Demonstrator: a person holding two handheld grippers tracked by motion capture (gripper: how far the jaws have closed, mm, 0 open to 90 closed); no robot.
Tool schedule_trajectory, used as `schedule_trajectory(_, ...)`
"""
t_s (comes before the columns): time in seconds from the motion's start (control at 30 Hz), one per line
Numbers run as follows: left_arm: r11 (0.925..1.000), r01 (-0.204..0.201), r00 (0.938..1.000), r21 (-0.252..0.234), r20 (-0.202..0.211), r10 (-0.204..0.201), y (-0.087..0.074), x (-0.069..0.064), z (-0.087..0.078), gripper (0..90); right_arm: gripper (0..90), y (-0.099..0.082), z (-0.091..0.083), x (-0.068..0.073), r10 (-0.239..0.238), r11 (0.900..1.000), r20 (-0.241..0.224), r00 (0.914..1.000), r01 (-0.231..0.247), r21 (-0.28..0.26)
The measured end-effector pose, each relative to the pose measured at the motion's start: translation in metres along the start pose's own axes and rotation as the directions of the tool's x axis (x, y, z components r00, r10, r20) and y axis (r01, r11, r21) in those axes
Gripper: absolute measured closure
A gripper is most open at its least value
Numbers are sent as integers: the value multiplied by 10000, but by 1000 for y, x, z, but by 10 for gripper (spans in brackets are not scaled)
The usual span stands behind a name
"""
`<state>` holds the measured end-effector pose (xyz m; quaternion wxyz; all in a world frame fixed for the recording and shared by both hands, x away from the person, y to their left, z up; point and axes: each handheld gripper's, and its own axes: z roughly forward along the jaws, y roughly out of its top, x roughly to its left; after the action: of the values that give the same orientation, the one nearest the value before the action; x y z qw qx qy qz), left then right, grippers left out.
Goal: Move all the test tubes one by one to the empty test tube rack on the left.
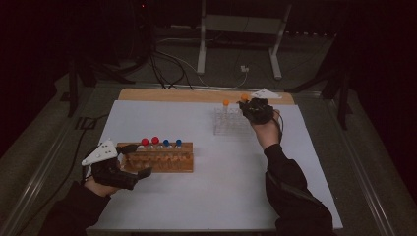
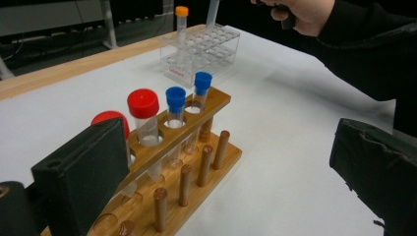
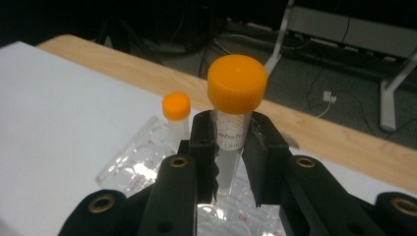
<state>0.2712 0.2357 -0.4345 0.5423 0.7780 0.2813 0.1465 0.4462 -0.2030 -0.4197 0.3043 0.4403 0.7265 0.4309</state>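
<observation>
My right gripper (image 3: 230, 135) is shut on an orange-capped tube (image 3: 237, 84), held upright above the clear plastic rack (image 3: 147, 162); in the high view this gripper (image 1: 247, 105) is over the rack's (image 1: 228, 124) right far corner. A second orange-capped tube (image 1: 225, 103) stands in the rack's far left corner. My left gripper (image 1: 140, 160) is open, its jaws on either side of the left end of the wooden rack (image 1: 162, 160). That wooden rack (image 2: 196, 162) holds two red-capped tubes (image 2: 143, 104) and two blue-capped tubes (image 2: 175, 97).
The white mat (image 1: 216, 187) covers the wooden table (image 1: 162, 94). A metal stand (image 1: 236, 24) and cables (image 1: 167, 69) lie on the floor beyond the far edge. The person's right sleeve (image 1: 295, 196) lies across the mat's near right.
</observation>
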Motion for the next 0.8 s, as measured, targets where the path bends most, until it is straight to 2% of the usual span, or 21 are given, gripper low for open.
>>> schedule_trajectory(0.23, 9999, -102, 9997, 3, 237, 102, 6, -6, 1, 20, 742, 9, -27, 6, -308, 9989, -313, 9990, 297, -350)
schedule_trajectory(0.5, 9999, -143, 9989, 12, 455, 143, 12, -11, 4, 20, 742, 1, -57, 22, -594, 9973, -989, 9933, 547, -494)
schedule_trajectory(0.67, 9999, -153, 9982, 42, 589, 150, 15, -14, 8, 20, 742, -10, -72, 38, -878, 9956, -1542, 9841, 815, -470)
schedule_trajectory(0.8, 9998, -186, 9967, 106, 798, 177, 17, -17, 12, 20, 742, -21, -83, 53, -1070, 9941, -2110, 9716, 1002, -427)
